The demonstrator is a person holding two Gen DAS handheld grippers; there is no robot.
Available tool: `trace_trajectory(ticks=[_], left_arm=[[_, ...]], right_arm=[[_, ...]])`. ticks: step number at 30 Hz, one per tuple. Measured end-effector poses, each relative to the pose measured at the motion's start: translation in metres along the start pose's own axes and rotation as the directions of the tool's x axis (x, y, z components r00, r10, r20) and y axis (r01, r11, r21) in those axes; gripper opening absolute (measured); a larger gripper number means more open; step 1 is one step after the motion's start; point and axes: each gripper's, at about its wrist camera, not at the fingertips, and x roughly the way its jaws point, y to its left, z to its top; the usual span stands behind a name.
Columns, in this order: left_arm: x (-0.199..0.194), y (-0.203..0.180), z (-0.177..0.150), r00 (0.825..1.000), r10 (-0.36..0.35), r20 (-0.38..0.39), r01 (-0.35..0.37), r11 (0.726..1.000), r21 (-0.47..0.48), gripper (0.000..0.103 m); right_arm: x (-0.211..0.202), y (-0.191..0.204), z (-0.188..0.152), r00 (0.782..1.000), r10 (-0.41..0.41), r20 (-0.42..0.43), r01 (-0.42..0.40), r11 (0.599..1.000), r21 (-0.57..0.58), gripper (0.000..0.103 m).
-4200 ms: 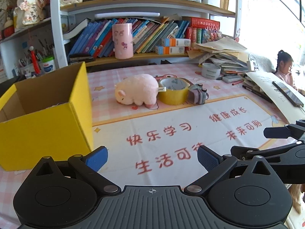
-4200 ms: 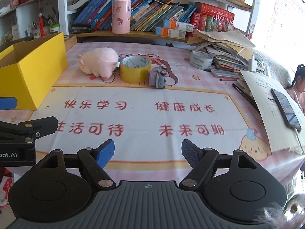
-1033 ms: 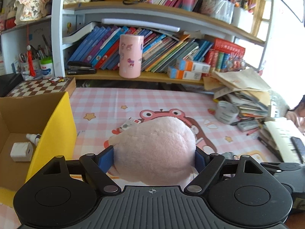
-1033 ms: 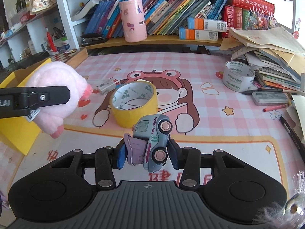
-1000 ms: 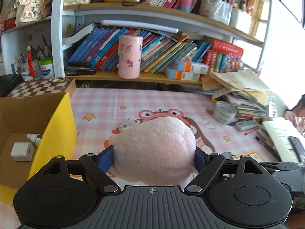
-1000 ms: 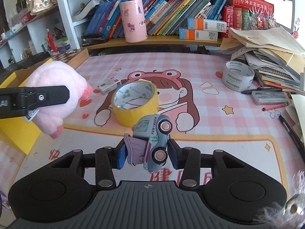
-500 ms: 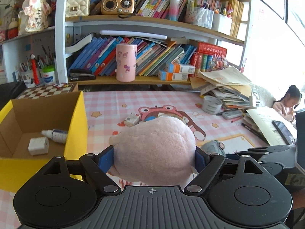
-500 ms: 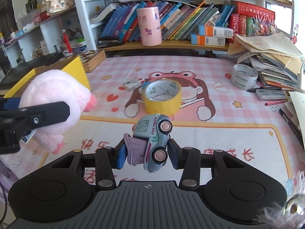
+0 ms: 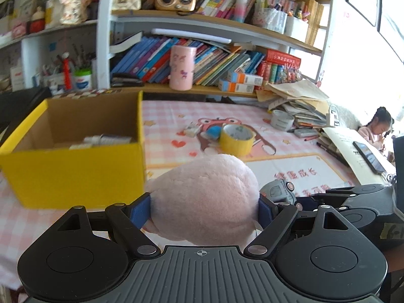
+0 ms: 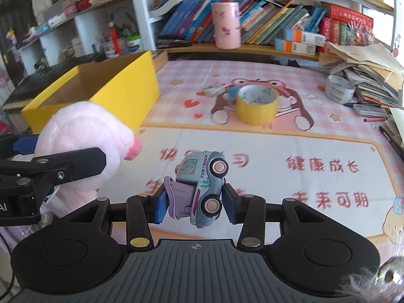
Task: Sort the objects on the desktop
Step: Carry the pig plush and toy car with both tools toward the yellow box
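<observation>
My left gripper (image 9: 202,208) is shut on a pink plush pig (image 9: 204,197) and holds it above the mat, right of the open yellow box (image 9: 75,174). The pig also shows in the right wrist view (image 10: 83,136), clamped between the left fingers (image 10: 75,161). My right gripper (image 10: 195,205) is shut on a small blue and purple toy truck (image 10: 202,189), tipped on its side above the mat. The truck shows in the left wrist view (image 9: 277,192) just right of the pig. The box (image 10: 121,85) holds a few small items (image 9: 101,141).
A yellow tape roll (image 9: 236,139) and small items (image 9: 192,130) lie on the cartoon mat (image 10: 277,151). A grey tape roll (image 10: 338,88), stacked papers and books (image 9: 298,101) sit at the right. A pink cup (image 9: 182,67) stands on the shelf. A child (image 9: 376,128) sits far right.
Both grippers have drawn back and swung left with their loads. The yellow box now lies closer ahead of the pig, and the tape roll is farther away.
</observation>
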Motion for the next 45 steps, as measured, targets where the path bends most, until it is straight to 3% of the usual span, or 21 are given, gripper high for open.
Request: trace_trajectory(ticks=[23, 45], left_arm=[[-0.086, 0.049, -0.069, 0.996, 0.062, -0.066, -0.063, 0.998, -0.011, 0.084], [-0.114, 0.073, -0.084, 0.992, 0.115, -0.041, -0.119, 0.989, -0.086, 0.084]], right_arm=[[-0.037, 0.096, -0.080, 0.997, 0.069, -0.045, -0.068, 0.997, 0.025, 0.041], [-0.042, 0.139, -0.086, 0.990, 0.125, -0.067, -0.132, 0.985, -0.108, 0.041]])
